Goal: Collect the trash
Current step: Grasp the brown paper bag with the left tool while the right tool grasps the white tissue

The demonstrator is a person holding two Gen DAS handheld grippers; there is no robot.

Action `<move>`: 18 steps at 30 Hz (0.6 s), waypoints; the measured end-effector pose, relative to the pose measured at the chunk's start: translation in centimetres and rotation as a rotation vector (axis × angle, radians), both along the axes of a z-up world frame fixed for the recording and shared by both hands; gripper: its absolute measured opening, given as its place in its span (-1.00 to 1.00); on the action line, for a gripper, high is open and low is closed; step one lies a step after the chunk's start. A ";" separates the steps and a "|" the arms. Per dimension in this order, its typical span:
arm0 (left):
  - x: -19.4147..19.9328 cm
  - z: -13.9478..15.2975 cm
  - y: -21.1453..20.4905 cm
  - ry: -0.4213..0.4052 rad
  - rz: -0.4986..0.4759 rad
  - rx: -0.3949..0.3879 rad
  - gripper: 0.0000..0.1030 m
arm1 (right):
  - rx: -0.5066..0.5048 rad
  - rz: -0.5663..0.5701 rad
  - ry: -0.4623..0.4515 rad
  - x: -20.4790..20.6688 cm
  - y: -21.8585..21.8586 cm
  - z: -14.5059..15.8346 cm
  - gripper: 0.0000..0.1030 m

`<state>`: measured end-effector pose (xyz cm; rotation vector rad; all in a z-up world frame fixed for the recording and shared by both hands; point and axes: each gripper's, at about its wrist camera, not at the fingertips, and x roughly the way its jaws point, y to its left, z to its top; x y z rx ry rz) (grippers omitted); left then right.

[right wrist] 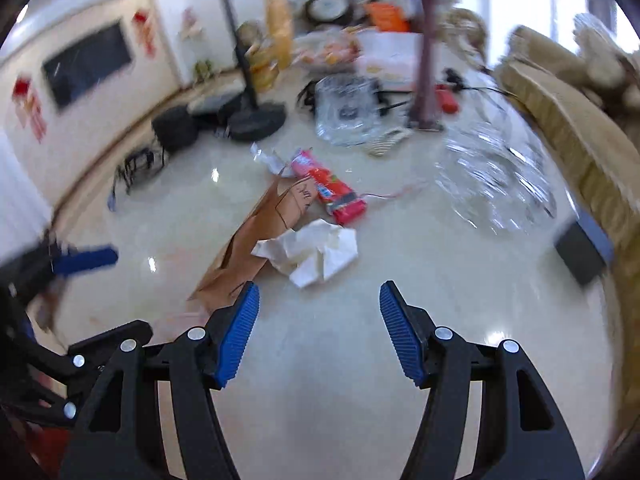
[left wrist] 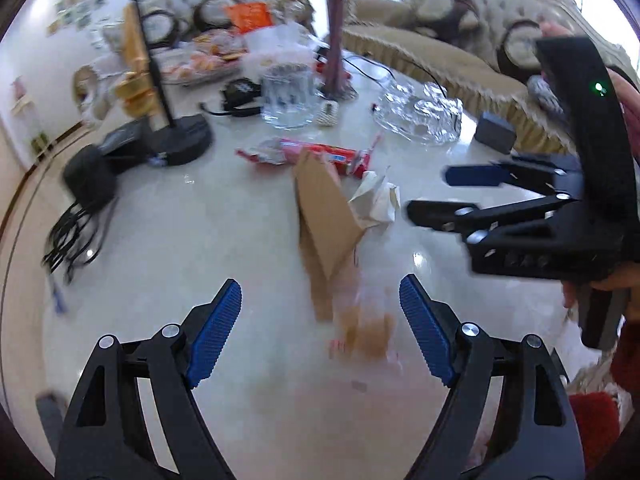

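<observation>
My left tool (left wrist: 320,316) stands spread, its blue ribbed pads apart with nothing between them, above the glossy cream stone bench (left wrist: 160,240). My right tool (right wrist: 318,320) is spread as well and empty; in the left wrist view it sits at the right edge of the frame, held by a hand (left wrist: 608,280) in a red sleeve.

The trash lies in a loose cluster at the middle of both frames. A flat brown cardboard piece (left wrist: 324,216) runs from frame centre down toward my left tool's pads. A crumpled white paper tissue (right wrist: 316,254) rests against the cardboard's edge, just above my right tool's pads in the right wrist view. A red and pink plastic snack wrapper (right wrist: 332,192) lies beyond them, touching the cardboard's far end.

Farther up the frame stand a clear glass jar (left wrist: 286,100), a cut-glass dish (left wrist: 420,116) at the upper right, a slim dark red vase (left wrist: 336,40) with a green plant, and a black round-based stand (left wrist: 180,136) at the upper left. Both views are blurred.
</observation>
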<state>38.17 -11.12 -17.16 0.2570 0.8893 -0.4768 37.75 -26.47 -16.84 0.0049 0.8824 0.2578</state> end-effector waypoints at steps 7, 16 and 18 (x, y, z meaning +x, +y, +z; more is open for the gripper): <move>3.7 -2.2 -1.2 0.081 -0.010 -0.018 0.54 | -0.089 0.130 0.012 3.4 1.2 -1.5 0.14; 5.8 -3.8 -2.5 0.082 -0.039 0.047 0.54 | -0.158 0.241 0.017 6.3 2.6 -2.7 0.14; 6.4 -4.0 -2.6 0.097 -0.040 0.029 0.54 | -0.160 0.231 0.017 6.6 2.3 -2.8 0.14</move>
